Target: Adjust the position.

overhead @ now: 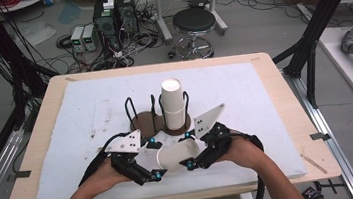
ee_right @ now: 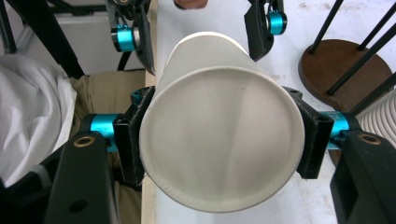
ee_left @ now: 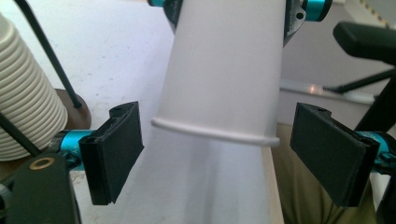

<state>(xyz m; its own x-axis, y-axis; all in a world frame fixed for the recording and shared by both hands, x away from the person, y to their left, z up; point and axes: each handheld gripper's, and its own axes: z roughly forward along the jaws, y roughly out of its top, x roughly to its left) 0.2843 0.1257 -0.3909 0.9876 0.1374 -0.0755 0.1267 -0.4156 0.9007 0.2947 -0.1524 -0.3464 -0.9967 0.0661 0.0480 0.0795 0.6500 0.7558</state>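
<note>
A white paper cup (overhead: 176, 156) lies on its side just above the mat near the table's front edge, between both grippers. My right gripper (ee_right: 222, 140) is shut on the cup (ee_right: 222, 154) near its base, one jaw pressed on each side. My left gripper (ee_left: 222, 154) is open, and its pads (ee_left: 114, 149) stand either side of the cup's rim (ee_left: 215, 133) without touching it. A stack of white cups (overhead: 173, 100) stands upright in a brown holder (overhead: 143, 123) with black wire posts, just behind the grippers.
A white mat (overhead: 89, 104) covers most of the wooden table (overhead: 287, 117). The holder's left seat (ee_right: 345, 65) has no cups in it. On the floor beyond the table are a black stool (overhead: 194, 22), computer boxes (overhead: 114, 16) and cables. Black frame posts stand at both sides.
</note>
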